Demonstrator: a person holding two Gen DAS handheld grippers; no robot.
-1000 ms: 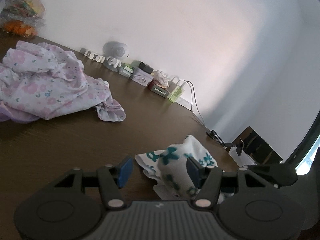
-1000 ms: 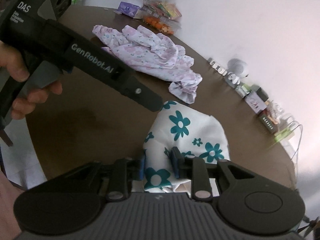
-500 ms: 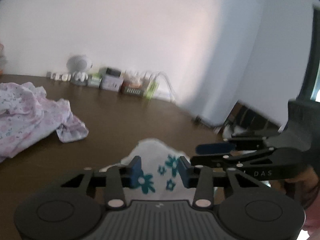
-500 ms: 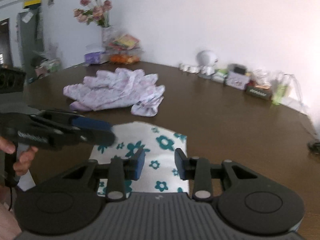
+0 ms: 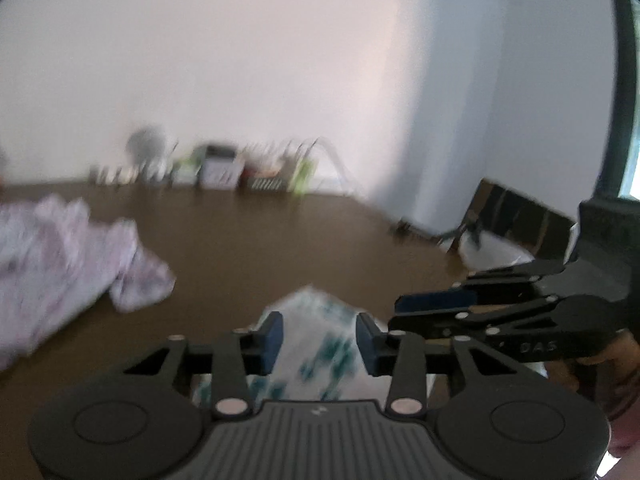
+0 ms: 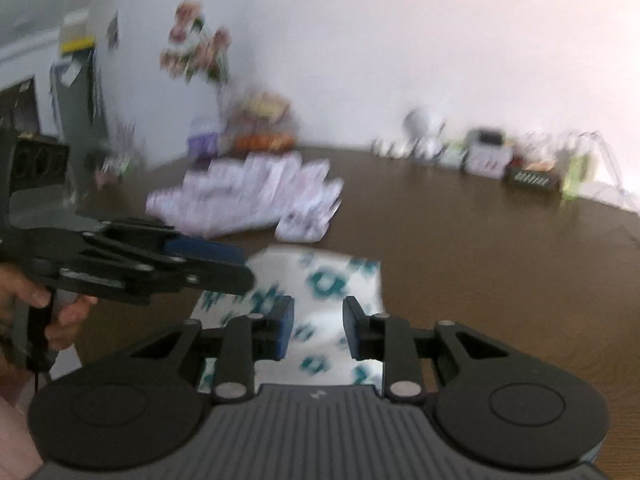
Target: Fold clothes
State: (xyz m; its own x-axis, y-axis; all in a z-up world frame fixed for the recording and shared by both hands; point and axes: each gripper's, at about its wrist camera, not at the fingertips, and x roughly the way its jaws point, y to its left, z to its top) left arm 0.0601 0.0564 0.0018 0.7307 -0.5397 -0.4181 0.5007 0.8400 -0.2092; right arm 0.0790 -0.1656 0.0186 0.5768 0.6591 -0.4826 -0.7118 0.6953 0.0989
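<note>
Both frames are motion-blurred, so detail is limited. The white cloth w/ teal flower print (image 6: 320, 300) lies on the dark brown wooden worktop (image 6: 480, 260), nearest the person, and looks partly spread flat w/ one straight far edge, maybe one fold in, though I can't confirm that. The left hand-held gripper (image 5: 319, 338) sits over the cloth's near end; its blue pads (image 5: 273, 332) stand at a moderate gap w/ cloth showing between them, but whether they pinch fabric or just hover over it I can't tell. The right hand-held gripper (image 6: 318, 330) is likewise narrow-ish, w/ printed cloth visible between its pads, and contact is again unclear through the blur. Each tool shows in the other's view: the right one enters the left-wrist frame from the right side, the left one crosses the right-wrist frame from the left, gripped by a hand (image 6: 48, 312). So both are close together at the same garment. Further back, well apart from the teal piece, a crumpled pale pink floral garment (image 6: 248, 196) lies in a heap, clearly unfolded. Small boxes & clutter (image 6: 488, 156) line the wall edge. Judgement: task is early to mid, approx. The teal piece is being worked and not yet a finished neat bundle; the pink garment is untouched, so most of the folding is left.
</note>
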